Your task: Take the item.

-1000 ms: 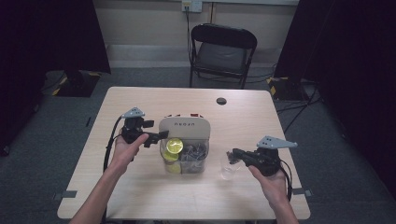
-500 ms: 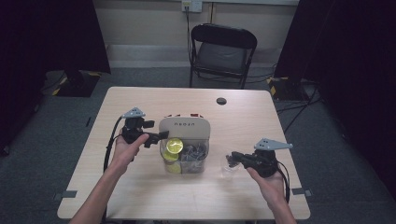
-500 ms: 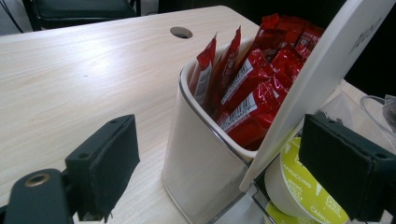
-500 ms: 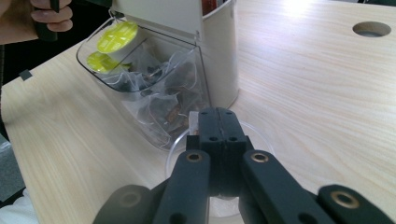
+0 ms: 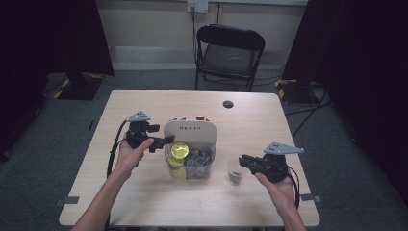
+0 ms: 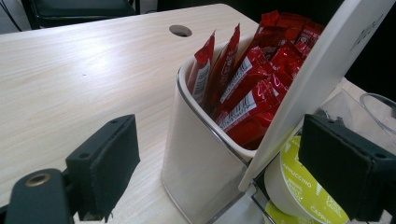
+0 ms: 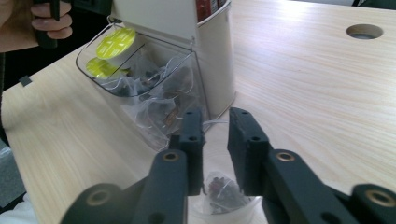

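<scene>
Right gripper (image 7: 215, 154): jaws just opening, narrowly parted, pads clear of tea sachet (image 7: 224, 191) lying on table (image 5: 144, 202) just beside organiser (image 5: 190, 139). Left gripper (image 6: 224, 186): spread wide around organiser's corner, w/o squeezing. Next: back right off straight, no snagging the sachet; keep left steady.

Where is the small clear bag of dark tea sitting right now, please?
In the high view, the small clear bag lies on the table, just right of the clear organizer and directly before the right tool.
</scene>
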Demonstrator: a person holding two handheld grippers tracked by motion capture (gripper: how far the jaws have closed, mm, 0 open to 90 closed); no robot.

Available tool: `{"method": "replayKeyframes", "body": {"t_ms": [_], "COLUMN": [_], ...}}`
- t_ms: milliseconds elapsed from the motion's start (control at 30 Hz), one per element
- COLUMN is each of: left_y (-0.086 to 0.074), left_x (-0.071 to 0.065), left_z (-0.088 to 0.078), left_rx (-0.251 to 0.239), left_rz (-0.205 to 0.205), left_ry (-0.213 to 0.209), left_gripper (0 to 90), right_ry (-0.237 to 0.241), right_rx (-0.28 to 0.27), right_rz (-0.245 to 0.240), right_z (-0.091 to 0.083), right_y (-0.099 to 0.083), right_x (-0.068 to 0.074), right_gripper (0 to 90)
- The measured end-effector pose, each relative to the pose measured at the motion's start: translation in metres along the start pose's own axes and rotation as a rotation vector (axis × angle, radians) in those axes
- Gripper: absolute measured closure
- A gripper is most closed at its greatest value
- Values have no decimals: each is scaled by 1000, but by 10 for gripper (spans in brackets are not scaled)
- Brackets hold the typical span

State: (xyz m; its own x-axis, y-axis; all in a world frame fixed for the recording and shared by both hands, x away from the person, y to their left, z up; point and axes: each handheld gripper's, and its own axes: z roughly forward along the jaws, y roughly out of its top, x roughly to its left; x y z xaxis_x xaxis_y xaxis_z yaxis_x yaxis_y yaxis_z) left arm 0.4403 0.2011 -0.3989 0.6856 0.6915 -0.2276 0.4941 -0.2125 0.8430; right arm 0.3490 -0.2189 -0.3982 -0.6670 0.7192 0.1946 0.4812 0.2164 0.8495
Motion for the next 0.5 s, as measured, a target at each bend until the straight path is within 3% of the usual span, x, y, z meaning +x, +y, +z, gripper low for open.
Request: {"method": "replayKeyframes", "body": {"t_ms": [300,500], "left_y": [0,0], "left_x": [0,1], "left_z": [-2,-6], "left_rx": [-10,-13], "left_rz": [-7,-9], "left_ry": [-9,5], "left_gripper": [138,150], "right_ry": [-43,-120], "right_rx": [-20,1], "right_rz": [18,19], "right_z": [-8,-14], "right_y": [1,-8], "right_x": [-8,-17], "right_gripper": [686,615]}}
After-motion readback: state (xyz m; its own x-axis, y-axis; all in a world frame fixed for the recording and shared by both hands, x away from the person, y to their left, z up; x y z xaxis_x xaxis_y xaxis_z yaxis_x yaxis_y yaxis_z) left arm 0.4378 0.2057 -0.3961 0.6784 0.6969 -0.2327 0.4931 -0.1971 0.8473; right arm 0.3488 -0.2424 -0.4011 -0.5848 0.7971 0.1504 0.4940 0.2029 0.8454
